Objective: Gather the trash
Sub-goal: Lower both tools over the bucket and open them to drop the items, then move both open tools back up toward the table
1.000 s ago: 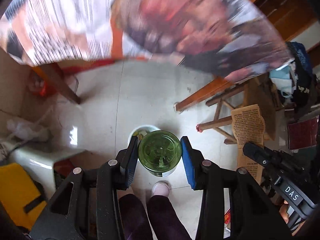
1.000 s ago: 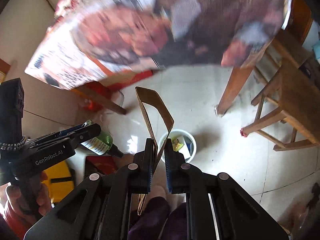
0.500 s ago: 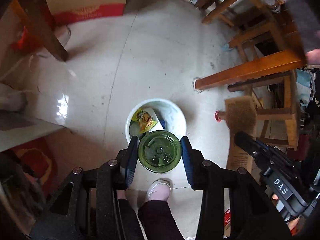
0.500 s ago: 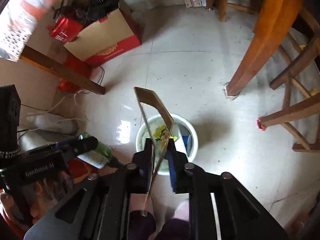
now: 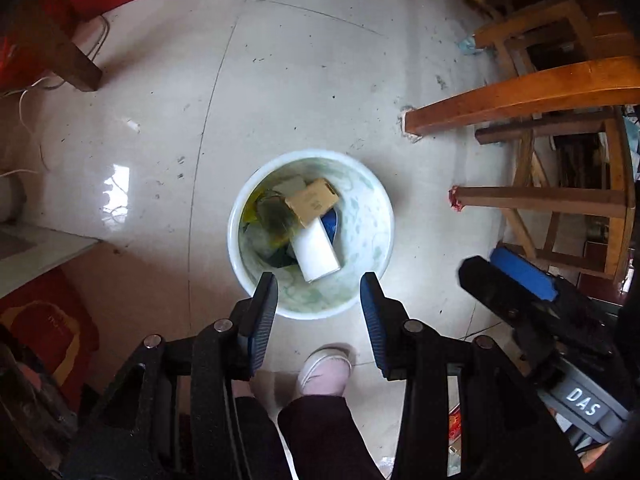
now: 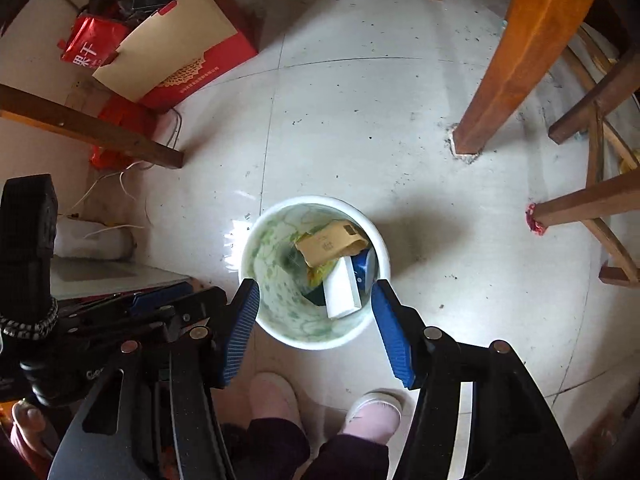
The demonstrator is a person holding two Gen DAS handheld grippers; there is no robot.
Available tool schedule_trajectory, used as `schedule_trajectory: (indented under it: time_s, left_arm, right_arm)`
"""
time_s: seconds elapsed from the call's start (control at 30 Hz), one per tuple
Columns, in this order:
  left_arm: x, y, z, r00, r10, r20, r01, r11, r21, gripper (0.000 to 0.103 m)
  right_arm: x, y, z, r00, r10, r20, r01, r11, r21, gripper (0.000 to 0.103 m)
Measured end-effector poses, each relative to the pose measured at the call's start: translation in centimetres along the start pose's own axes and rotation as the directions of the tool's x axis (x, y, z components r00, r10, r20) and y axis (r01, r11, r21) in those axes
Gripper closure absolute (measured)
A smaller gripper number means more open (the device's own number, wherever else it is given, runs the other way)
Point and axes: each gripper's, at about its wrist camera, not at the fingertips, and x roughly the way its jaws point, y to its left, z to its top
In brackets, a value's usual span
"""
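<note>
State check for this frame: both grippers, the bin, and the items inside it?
left gripper: open, empty, above the bin.
right gripper: open, empty, above the bin.
bin: upright, partly filled.
brown cardboard piece: inside, on top.
white box: inside, leaning on wall.

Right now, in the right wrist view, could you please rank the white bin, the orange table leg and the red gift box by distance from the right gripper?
1. White round plastic bin, directly below the right gripper.
2. Orange wooden table leg, upper right.
3. Red cardboard gift box, upper left.

White bin (image 5: pixel 372 236) upright on my floor, holding a tan cardboard piece (image 5: pixel 314 200) atop a white box (image 5: pixel 316 252).
</note>
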Motion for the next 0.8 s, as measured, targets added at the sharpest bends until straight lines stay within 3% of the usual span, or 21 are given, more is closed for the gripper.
schedule_trajectory:
  time_s: [0.17,0.33,0.5,0.63,0.8]
  left_arm:
    - [-3.2,-0.8,-0.4,0.999,0.012,0.029,-0.013,1.0,0.001,0.062]
    - [-9.2,-2.8,-0.8,0.996,0.041,0.077,-0.043,0.999,0.022,0.062]
    - [-17.6,-5.3,-1.5,0.986,0.07,0.152,-0.08,0.995,0.06,0.062]
    - [-24.9,-7.2,-2.4,0.976,0.048,0.213,-0.063,0.996,0.063,0.062]
    - [-34.5,-9.7,-3.8,0.951,0.033,0.306,-0.067,0.992,0.102,0.062]
  right_arm:
    - [-2.2,0.6,0.7,1.0,0.001,0.013,-0.001,1.0,0.003,0.048]
    - [-8.1,2.4,1.3,0.999,0.011,0.052,-0.011,1.0,-0.014,0.048]
    - [-15.5,4.7,1.8,0.995,0.025,0.101,-0.021,0.999,-0.04,0.048]
    - [-21.8,6.6,1.9,0.988,0.024,0.156,-0.013,0.997,-0.07,0.048]
    - [-31.0,9.5,1.3,0.963,0.006,0.268,0.02,0.995,-0.094,0.048]
